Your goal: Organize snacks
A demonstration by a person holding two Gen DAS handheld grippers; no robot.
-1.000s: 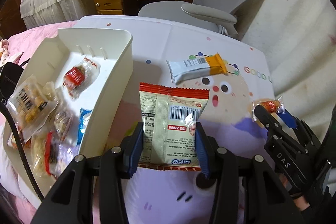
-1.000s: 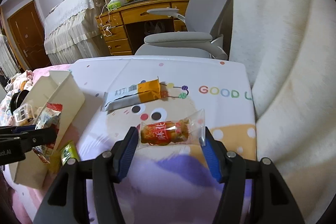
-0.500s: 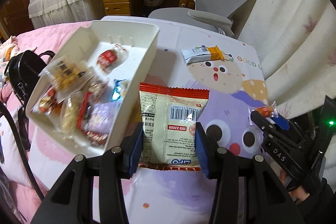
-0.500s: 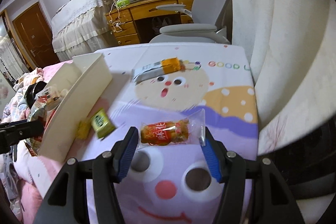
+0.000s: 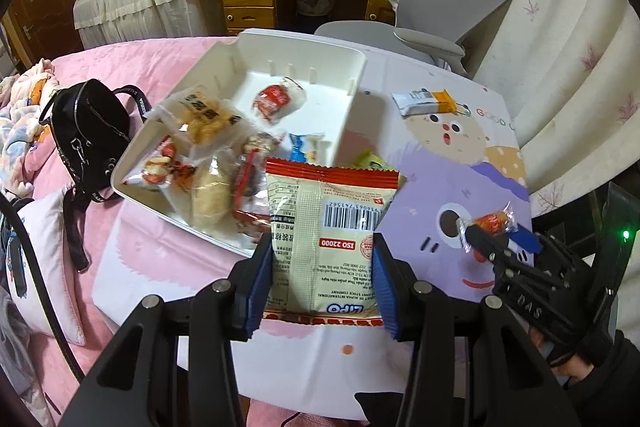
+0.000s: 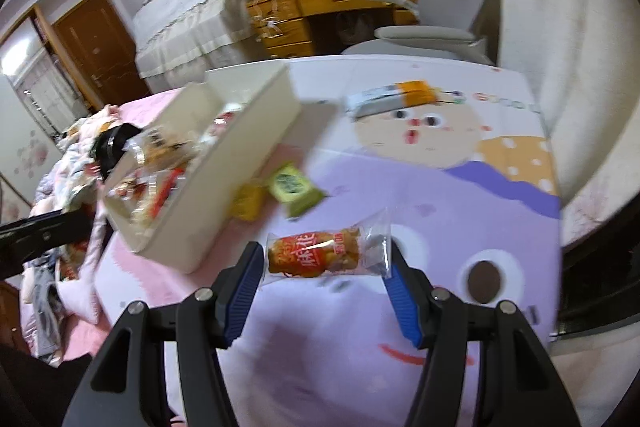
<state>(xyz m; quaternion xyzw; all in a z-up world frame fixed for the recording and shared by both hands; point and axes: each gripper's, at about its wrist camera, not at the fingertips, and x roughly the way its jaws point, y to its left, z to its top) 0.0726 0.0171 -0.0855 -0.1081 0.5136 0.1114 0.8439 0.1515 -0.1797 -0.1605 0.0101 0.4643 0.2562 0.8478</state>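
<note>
Left claw [image 5: 322, 281] pinching cream, red-edged foil snack packet [image 5: 326, 239]; right claw [image 6: 326, 281] pinching clear-wrapped orange snack [image 6: 316, 253]. White plastic snack-filled bin [image 5: 352, 83] far left on table [image 5: 460, 163].

Right wrist view is motion-blurred: contents of the bin [image 6: 244, 163] cannot be told apart. In the left wrist view the packet [image 5: 328, 239] hides the bin's near corner. Small print on the packet unreadable.
</note>
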